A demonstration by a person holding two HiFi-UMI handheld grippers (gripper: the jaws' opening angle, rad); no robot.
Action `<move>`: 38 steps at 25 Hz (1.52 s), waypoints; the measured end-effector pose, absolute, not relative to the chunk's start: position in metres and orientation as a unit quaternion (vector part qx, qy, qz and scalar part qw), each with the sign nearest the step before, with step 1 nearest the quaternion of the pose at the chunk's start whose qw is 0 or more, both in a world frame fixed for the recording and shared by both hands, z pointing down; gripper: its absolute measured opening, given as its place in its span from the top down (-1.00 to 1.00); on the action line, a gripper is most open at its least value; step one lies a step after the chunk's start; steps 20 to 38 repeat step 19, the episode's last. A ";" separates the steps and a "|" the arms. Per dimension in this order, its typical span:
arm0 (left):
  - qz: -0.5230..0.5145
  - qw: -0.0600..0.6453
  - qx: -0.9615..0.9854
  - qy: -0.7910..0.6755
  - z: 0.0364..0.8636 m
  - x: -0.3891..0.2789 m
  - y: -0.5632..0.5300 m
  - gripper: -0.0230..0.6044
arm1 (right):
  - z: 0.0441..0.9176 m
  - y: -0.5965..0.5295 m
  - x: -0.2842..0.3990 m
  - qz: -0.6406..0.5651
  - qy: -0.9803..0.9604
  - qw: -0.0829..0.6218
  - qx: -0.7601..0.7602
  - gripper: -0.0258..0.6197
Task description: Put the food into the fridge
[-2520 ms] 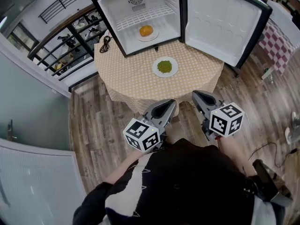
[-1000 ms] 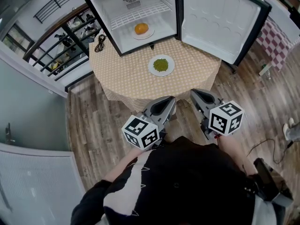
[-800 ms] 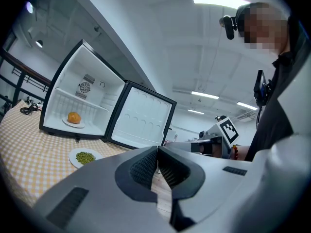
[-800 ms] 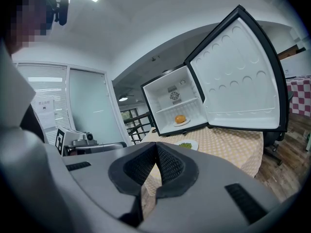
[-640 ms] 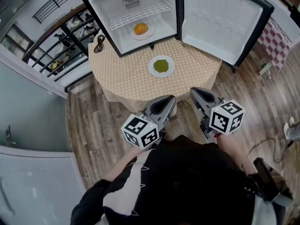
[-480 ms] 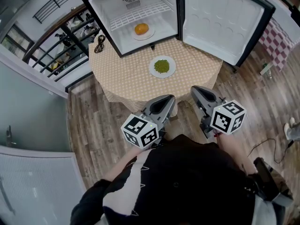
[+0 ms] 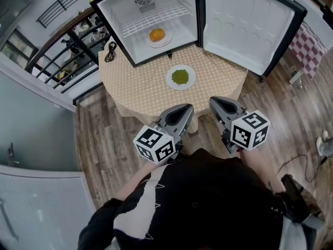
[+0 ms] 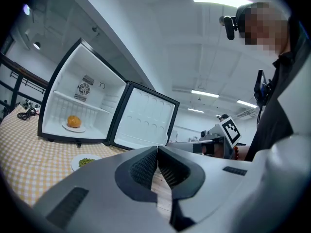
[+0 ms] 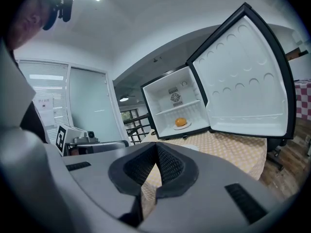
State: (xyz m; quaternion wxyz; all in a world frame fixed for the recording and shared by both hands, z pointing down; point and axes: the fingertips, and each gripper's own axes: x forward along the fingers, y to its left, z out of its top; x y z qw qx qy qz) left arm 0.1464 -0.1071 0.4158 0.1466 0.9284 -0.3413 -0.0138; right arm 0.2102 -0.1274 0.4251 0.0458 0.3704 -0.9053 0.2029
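On the round table stands a white plate of green food (image 7: 180, 77), also seen in the left gripper view as the plate of green food (image 8: 86, 162). An orange food on a plate (image 7: 157, 35) rests on the floor of the open fridge (image 7: 117, 12). The right gripper view shows the orange food (image 9: 181, 122) too. My left gripper (image 7: 182, 111) and right gripper (image 7: 215, 102) hover side by side over the table's near edge, short of the green plate. Both the left gripper (image 8: 157, 152) and the right gripper (image 9: 156, 147) are shut with nothing between the pads.
The fridge door (image 7: 244, 20) swings wide open to the right. A dark coiled cable (image 7: 110, 51) lies at the table's back left. A beige chequered cloth covers the table (image 7: 140, 87). A railing (image 7: 62, 40) runs at the left, and wooden floor surrounds the table.
Both grippers have edged slightly toward the table and the green plate. Their jaws stay shut and empty.
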 end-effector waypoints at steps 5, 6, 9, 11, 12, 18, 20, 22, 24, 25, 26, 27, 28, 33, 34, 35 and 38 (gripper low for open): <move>-0.013 0.147 0.928 -0.343 0.416 0.145 -0.110 0.88 | 0.427 -0.131 0.207 0.203 -0.906 0.050 0.369 0.87; -0.013 0.148 0.927 -0.343 0.416 0.145 -0.111 0.88 | 0.427 -0.131 0.207 0.203 -0.906 0.051 0.368 0.87; -0.014 0.149 0.927 -0.344 0.416 0.146 -0.112 0.88 | 0.427 -0.132 0.208 0.205 -0.905 0.051 0.369 0.87; -0.013 0.149 0.927 -0.343 0.416 0.147 -0.112 0.88 | 0.427 -0.133 0.209 0.206 -0.905 0.050 0.370 0.87; -0.013 0.149 0.927 -0.343 0.416 0.148 -0.112 0.88 | 0.427 -0.133 0.210 0.207 -0.904 0.050 0.370 0.87; -0.013 0.151 0.927 -0.343 0.419 0.151 -0.114 0.88 | 0.431 -0.134 0.212 0.209 -0.904 0.053 0.369 0.87; -0.013 0.151 0.927 -0.343 0.420 0.152 -0.115 0.88 | 0.432 -0.135 0.212 0.210 -0.904 0.054 0.369 0.87; -0.013 0.151 0.927 -0.343 0.420 0.152 -0.115 0.88 | 0.432 -0.135 0.212 0.210 -0.904 0.054 0.369 0.87; -0.013 0.151 0.927 -0.343 0.420 0.152 -0.115 0.88 | 0.432 -0.135 0.212 0.210 -0.904 0.054 0.369 0.87; -0.013 0.151 0.927 -0.343 0.420 0.152 -0.115 0.88 | 0.432 -0.135 0.212 0.210 -0.904 0.054 0.369 0.87; -0.013 0.151 0.927 -0.343 0.420 0.152 -0.115 0.88 | 0.432 -0.135 0.212 0.210 -0.904 0.054 0.369 0.87; -0.013 0.151 0.927 -0.343 0.420 0.152 -0.115 0.88 | 0.432 -0.135 0.212 0.210 -0.904 0.054 0.369 0.87; -0.013 0.151 0.927 -0.343 0.420 0.152 -0.115 0.88 | 0.432 -0.135 0.212 0.210 -0.904 0.054 0.369 0.87; -0.013 0.151 0.927 -0.343 0.420 0.152 -0.115 0.88 | 0.432 -0.135 0.212 0.210 -0.904 0.054 0.369 0.87; -0.013 0.151 0.927 -0.343 0.420 0.152 -0.115 0.88 | 0.432 -0.135 0.212 0.210 -0.904 0.054 0.369 0.87; -0.013 0.151 0.927 -0.343 0.420 0.152 -0.115 0.88 | 0.432 -0.135 0.212 0.210 -0.904 0.054 0.369 0.87; -0.013 0.151 0.927 -0.343 0.420 0.152 -0.115 0.88 | 0.432 -0.135 0.212 0.210 -0.904 0.054 0.369 0.87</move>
